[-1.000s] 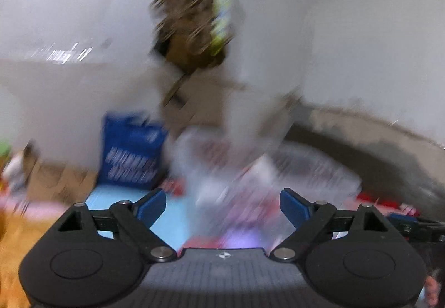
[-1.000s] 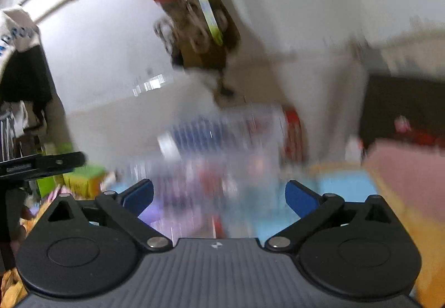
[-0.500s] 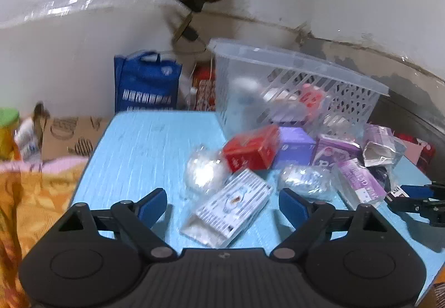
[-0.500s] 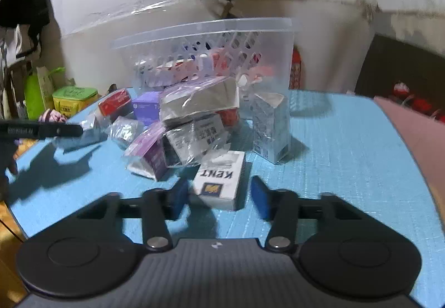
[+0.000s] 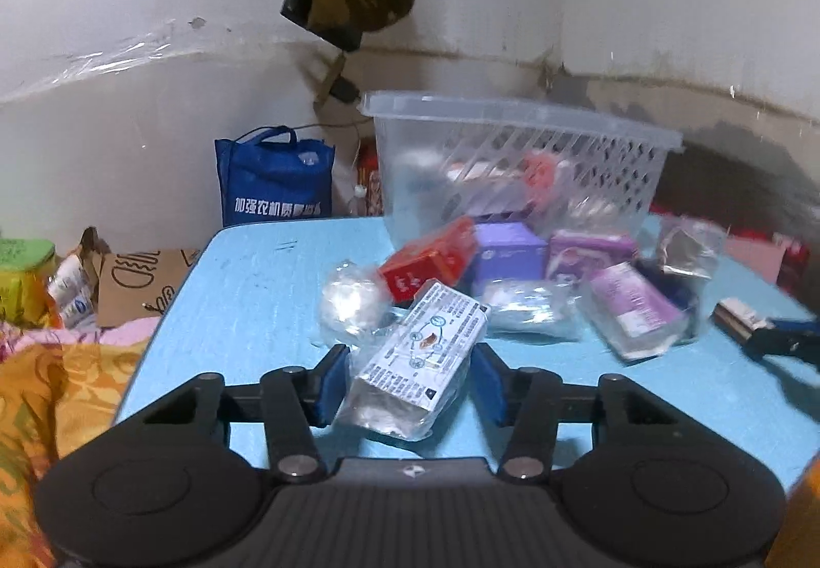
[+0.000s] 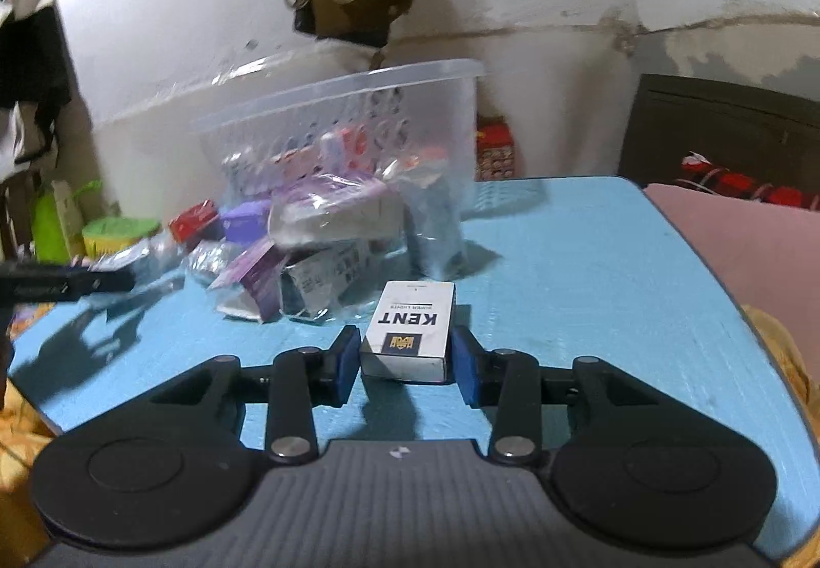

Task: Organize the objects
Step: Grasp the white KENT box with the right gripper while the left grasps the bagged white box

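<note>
A: Since the earlier frames both grippers have dropped from facing the wall to low over the blue table (image 5: 256, 291), and their jaws have gone from wide apart to drawn in. Left wrist view?

B: Left gripper (image 5: 407, 386) has a plastic-wrapped white printed box (image 5: 420, 352) lying between its blue pads (image 5: 328, 386). Jaws are closing; both pads sit at the wrapping, but I cannot tell whether they press it yet. Box rests on the table, tilted away toward the pile.

A: Surroundings?

B: Just beyond it: a crumpled clear bag (image 5: 351, 299), a red box (image 5: 428, 258), a purple box (image 5: 507, 250) and further wrapped packets. Behind them stands the clear slotted basket (image 5: 523, 117), already holding several items. A blue tote bag (image 5: 274, 183) stands off the table's far edge.

A: Right wrist view?

B: Right gripper (image 6: 405, 363) is clenched on a white KENT cigarette pack (image 6: 410, 329); both pads touch its sides. Pack lies flat on the table, near edge between the fingers. The basket (image 6: 359, 81) stands well beyond, the heap of wrapped packets (image 6: 307, 240) in front of it. The left gripper's dark finger (image 6: 66, 283) enters from the left edge, blurred.
</note>
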### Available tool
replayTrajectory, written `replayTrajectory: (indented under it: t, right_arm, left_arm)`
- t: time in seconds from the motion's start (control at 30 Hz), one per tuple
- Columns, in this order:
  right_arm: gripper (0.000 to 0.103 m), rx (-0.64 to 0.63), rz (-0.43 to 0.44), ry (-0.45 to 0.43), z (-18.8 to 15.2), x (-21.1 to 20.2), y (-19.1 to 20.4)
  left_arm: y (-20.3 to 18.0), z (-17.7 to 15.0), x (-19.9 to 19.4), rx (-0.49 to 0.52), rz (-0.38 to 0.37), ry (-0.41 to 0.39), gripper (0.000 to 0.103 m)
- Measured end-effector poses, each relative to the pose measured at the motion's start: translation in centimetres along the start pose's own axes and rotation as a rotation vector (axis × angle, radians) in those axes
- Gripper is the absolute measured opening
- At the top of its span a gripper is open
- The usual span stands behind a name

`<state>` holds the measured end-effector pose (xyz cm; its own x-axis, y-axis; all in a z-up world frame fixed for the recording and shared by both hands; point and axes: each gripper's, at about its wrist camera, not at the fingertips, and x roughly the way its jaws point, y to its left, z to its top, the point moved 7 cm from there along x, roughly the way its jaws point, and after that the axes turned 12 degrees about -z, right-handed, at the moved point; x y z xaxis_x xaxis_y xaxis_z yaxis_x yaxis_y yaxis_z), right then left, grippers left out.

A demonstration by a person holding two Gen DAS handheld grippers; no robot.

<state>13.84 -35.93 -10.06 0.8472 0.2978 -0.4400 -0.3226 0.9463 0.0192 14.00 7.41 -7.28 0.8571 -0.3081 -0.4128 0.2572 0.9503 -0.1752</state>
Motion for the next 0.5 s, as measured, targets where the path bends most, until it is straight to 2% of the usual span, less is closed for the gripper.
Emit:
replayTrajectory:
  t: [0.13, 0.5]
  right_arm:
    - [0.042, 0.041, 0.003, -0.025, 0.2, -0.4, -0.3]
    - [0.042, 0.044, 0.009, -0.052, 0.3, -1.3, 0.0]
  left_arm:
    - [-1.0, -0.5, -0.8, -0.024, -0.007, -0.037, 0.054]
    - [-2.1, -0.5, -1.1, -0.053, -0.035, -0.057, 0.054]
